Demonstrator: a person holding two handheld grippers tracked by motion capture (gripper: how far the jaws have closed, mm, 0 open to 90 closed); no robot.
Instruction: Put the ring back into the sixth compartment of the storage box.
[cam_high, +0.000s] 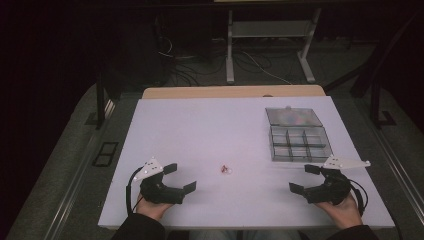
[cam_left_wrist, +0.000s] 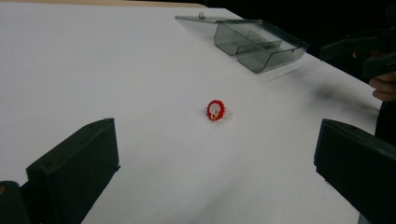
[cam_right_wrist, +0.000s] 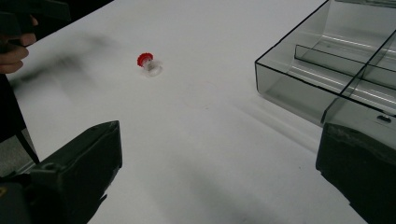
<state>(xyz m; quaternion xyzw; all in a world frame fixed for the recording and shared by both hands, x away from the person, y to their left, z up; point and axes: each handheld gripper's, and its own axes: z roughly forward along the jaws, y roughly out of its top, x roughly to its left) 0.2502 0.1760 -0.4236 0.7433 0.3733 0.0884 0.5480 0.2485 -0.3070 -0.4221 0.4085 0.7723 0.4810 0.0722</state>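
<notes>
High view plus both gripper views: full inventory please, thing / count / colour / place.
small ring-like piece: 1, red with a clear part, on the board's near middle, between the two grippers, touching neither
compartment box: 1, clear smoky grey, far right of the board, lid open and lying flat behind it, compartments look empty
board: 1, white, covers the table top
table: 1, light wood edge showing beyond the board's far side
frame legs: pale metal, on the floor behind the table, with cables
left gripper: 1, black, near left edge, open, holding nothing
right gripper: 1, black, near right edge, open, holding nothing
</notes>
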